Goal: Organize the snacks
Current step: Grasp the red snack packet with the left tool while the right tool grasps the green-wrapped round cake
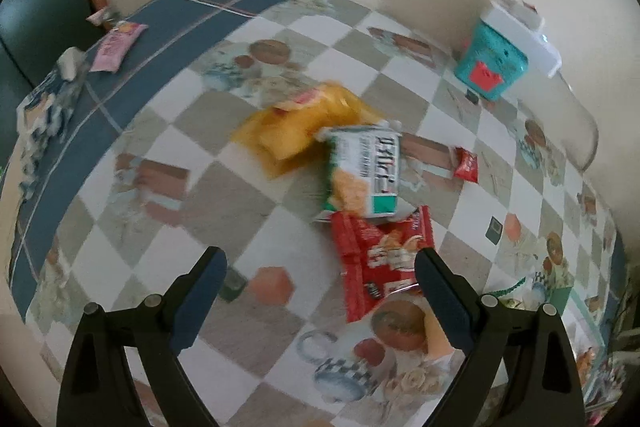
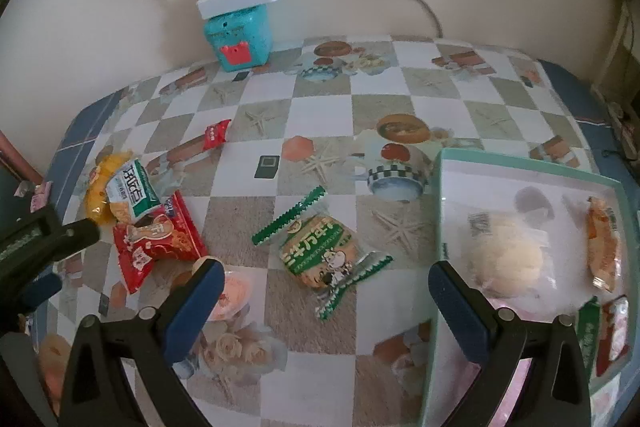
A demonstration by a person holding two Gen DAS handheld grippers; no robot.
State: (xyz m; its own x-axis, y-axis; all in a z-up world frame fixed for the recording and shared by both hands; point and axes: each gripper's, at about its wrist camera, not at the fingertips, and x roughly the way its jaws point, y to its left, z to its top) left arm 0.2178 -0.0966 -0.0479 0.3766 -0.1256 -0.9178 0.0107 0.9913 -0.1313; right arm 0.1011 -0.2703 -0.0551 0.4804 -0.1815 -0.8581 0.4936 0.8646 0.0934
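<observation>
Two grippers, both with jaws spread wide and nothing between them. The left gripper (image 1: 320, 267) hovers over the table (image 1: 280, 219), tilted down toward a three-packet pile near the table's middle: red packet (image 1: 380, 259) nearest, white-and-green packet (image 1: 366, 171) lapped over its far end, yellow packet (image 1: 296, 135) behind. The right gripper (image 2: 326, 281) hangs above the green biscuit packet (image 2: 320, 251), lying just beside the tray (image 2: 440, 211) at the table's right edge. The tray already holds a pale round bun and a few wrapped snacks. A small red sachet (image 2: 216, 134) lies apart, toward the far edge near the teal box (image 2: 239, 37).

Risks, as judged:
- Overlapping packets: closing on the red one may drag the white-and-green one along.
- Flat, slick wrappers: fingertips may skid over the cloth and miss.
- The left view is blurred, so alignment is uncertain.
- The right gripper could clip the tray wall.
</observation>
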